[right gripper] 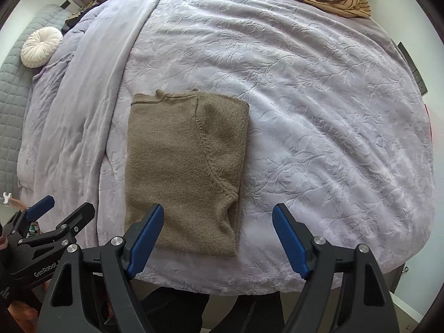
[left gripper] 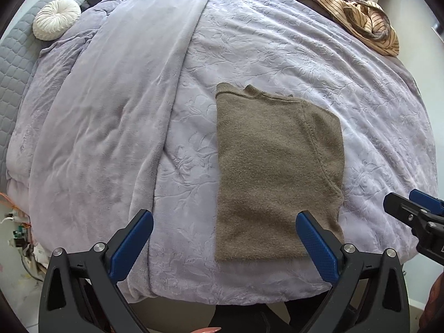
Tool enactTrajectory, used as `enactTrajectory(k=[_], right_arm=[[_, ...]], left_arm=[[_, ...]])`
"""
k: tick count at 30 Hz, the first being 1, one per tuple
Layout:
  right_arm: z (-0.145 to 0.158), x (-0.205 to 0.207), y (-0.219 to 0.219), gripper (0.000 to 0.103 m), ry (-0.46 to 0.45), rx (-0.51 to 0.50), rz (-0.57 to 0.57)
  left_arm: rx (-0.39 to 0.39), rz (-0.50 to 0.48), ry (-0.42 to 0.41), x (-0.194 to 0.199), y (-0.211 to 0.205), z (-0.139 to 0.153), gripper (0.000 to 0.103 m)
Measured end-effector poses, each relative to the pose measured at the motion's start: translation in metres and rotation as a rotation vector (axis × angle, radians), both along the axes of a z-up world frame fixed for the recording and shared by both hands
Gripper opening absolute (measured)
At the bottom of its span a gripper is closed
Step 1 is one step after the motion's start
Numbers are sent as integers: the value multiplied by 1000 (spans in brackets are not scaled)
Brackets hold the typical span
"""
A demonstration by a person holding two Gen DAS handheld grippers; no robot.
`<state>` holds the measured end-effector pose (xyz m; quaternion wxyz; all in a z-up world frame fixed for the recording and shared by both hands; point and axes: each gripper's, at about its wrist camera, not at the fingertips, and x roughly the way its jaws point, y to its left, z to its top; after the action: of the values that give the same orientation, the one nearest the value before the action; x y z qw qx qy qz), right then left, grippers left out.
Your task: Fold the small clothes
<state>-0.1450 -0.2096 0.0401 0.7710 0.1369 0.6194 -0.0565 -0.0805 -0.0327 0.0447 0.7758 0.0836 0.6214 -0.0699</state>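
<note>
On lilac bedspread (left gripper: 277,55), folded brown sweater (left gripper: 274,172), lengthwise, neckline far end

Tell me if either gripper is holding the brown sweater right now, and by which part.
Nothing is held. The left gripper and right gripper are both open above the folded brown sweater, which lies free on the bed.

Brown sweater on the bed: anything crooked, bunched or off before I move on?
Mostly neat. The brown sweater lies flat as a folded rectangle on the lilac blanket. One flaw: its near right edge puckers where the sleeve seam ends. Both grippers hang open above it, left gripper and right gripper, holding nothing.
</note>
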Motion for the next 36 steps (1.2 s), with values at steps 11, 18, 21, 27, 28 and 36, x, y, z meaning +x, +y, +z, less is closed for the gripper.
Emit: enactTrajectory(k=[11, 18, 21, 27, 28, 36], right_arm=[[-5, 2, 1, 83, 36, -18, -16], [-6, 2, 6, 83, 45, -33, -9], [-6, 2, 8, 83, 48, -38, -4], [-7, 1, 9, 83, 52, -38, -8], [-7, 1, 9, 83, 53, -36, -9], [-8, -1, 11, 83, 53, -35, -6]], left_arm=[[10, -16, 13, 1, -6, 3, 103], [11, -16, 21, 1, -7, 2, 103], [10, -14, 25, 1, -7, 1, 103], [11, -9, 24, 0, -6, 0, 103], [13, -6, 21, -1, -5, 0, 103], [7, -8, 5, -2, -4, 1, 103]])
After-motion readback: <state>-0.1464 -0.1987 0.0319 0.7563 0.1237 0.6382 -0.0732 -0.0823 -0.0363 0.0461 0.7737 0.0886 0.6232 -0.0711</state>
